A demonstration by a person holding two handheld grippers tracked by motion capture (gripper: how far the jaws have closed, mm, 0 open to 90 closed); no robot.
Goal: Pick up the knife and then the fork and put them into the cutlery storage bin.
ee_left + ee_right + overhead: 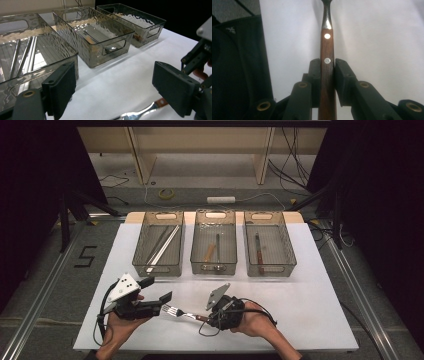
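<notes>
High view: my right gripper [212, 316], near the white table's [310, 315] front edge, clamps a fork [181, 312] by its handle, long axis pointing left at my nearer left gripper [161, 290]. Three ribbed clear bins [215, 266] line the back edge.

Left gripper view: its jaws stand apart, empty, with shiny steel tines [135, 115] below.

Right gripper view: padded black jaws pinch the riveted wooden handle [327, 75].
</notes>
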